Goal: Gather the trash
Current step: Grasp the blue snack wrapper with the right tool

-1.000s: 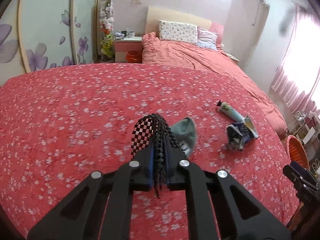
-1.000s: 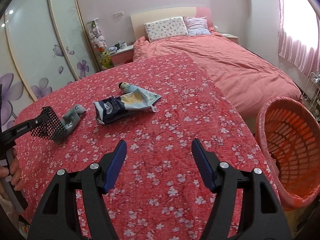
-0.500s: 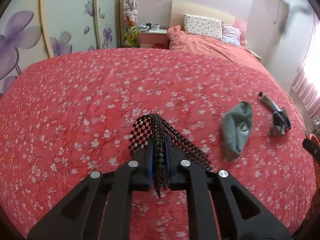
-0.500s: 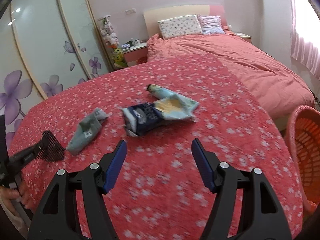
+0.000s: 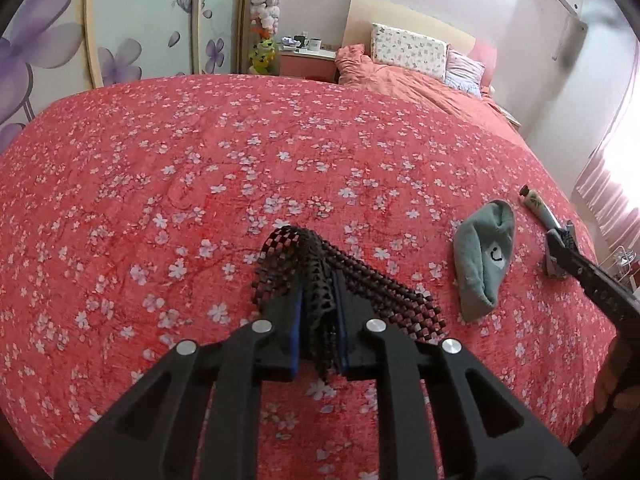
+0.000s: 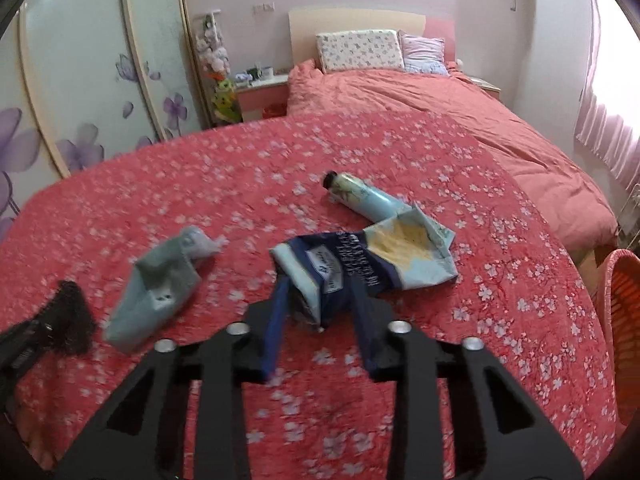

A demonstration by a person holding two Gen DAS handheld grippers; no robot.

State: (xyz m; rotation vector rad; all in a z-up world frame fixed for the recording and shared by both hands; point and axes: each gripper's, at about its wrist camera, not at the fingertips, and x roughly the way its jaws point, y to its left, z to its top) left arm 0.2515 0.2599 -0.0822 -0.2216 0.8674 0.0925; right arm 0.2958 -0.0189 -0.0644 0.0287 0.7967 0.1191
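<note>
My left gripper (image 5: 318,300) is shut on a black mesh net (image 5: 340,276) and holds it over the red floral cover; it also shows in the right wrist view (image 6: 70,320). My right gripper (image 6: 320,300) is open, its fingers on either side of the near end of a dark blue and pale blue wrapper (image 6: 372,260). A pale green tube (image 6: 360,196) lies just beyond the wrapper. A grey-green sock (image 6: 160,284) lies left of the wrapper and shows in the left wrist view (image 5: 484,256).
An orange basket (image 6: 620,320) stands at the right edge beside the surface. A bed with pillows (image 6: 360,50), a nightstand (image 6: 260,92) and flowered wardrobe doors (image 6: 100,80) are behind.
My right gripper has moved forward and down to the wrapper, its fingers narrowing around it. My left gripper has swung left with the net, away from the sock.
</note>
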